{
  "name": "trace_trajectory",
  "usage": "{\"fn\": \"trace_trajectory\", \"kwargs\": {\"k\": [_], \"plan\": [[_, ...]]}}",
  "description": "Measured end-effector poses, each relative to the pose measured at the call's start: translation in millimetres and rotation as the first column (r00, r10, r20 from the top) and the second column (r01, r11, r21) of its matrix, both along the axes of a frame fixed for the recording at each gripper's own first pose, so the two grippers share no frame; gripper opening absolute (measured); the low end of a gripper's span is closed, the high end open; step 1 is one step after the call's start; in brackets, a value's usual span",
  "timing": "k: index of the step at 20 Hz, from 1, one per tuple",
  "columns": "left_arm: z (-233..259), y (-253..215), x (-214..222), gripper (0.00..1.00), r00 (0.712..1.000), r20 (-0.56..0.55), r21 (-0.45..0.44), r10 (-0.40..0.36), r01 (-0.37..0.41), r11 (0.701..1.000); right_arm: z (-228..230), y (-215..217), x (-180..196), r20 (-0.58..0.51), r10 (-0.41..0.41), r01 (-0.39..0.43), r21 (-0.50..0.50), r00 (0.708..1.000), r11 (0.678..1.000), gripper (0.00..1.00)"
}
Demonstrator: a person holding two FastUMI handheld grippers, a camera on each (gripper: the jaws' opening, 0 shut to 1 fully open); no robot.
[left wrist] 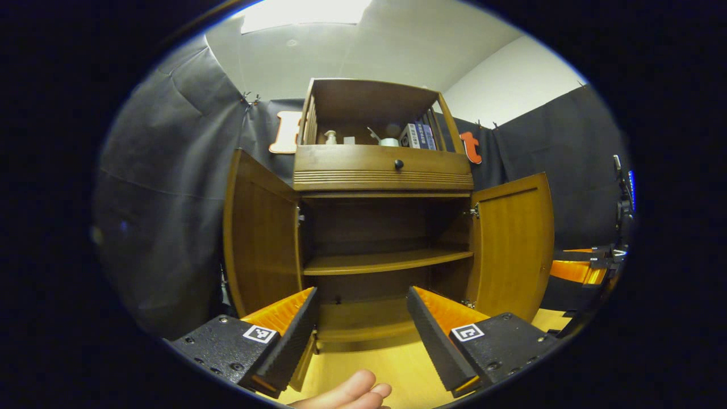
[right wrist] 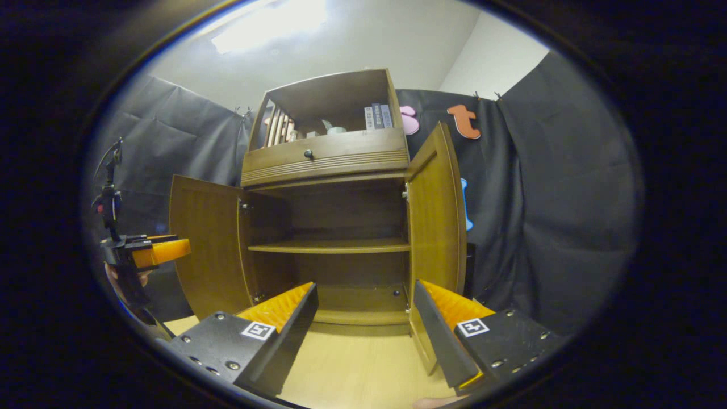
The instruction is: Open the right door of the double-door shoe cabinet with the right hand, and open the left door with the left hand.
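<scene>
The shoe cabinet [left wrist: 383,182] stands against the black booth wall with both doors swung wide. In the left gripper view the left door [left wrist: 258,233] angles out toward the camera on the left, and the right door [left wrist: 514,244] stands open on the right, its inner face showing. Between them the inside is bare: one shelf [left wrist: 386,261] crosses the middle, with the cabinet floor below. Above the doors sits a drawer [left wrist: 383,165] with a dark knob [left wrist: 398,164], and over that an open cubby holding books [left wrist: 419,136] and a few small items too small to name. The left gripper [left wrist: 362,318] hangs in front of the opening with its fingers spread apart, touching nothing; a hand [left wrist: 346,392] shows at the bottom edge beneath it. The other gripper shows at the far right edge of this view, well apart from the right door. In the right gripper view the right gripper [right wrist: 366,315] also faces the open cabinet, its fingers spread and holding nothing, just in front of the right door's lower edge [right wrist: 437,227]. The left gripper appears at the far left of that view, near the open left door [right wrist: 207,244]. The cabinet rests on a light wooden floor [right wrist: 358,369].
</scene>
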State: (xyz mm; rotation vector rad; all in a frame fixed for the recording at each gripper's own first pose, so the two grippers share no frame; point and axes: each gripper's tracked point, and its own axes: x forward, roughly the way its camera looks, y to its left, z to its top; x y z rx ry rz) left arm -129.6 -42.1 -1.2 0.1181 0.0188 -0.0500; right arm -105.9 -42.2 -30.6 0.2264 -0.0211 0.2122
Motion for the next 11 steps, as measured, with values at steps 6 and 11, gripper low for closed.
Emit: {"fn": "trace_trajectory", "kwargs": {"k": [6,11], "plan": [[-23,-35,26,0.97,0.999,-0.038,0.026,0.0,0.001,1.0,0,-11,10,0.003,0.006,-0.006,0.006,1.0,1.0,1.0],[-41,-74,50,0.99,0.996,-0.08,0.016,-0.04,0.041,0.999,1,-8,18,-0.005,-0.009,0.009,0.01,1.0,1.0,1.0]]}}
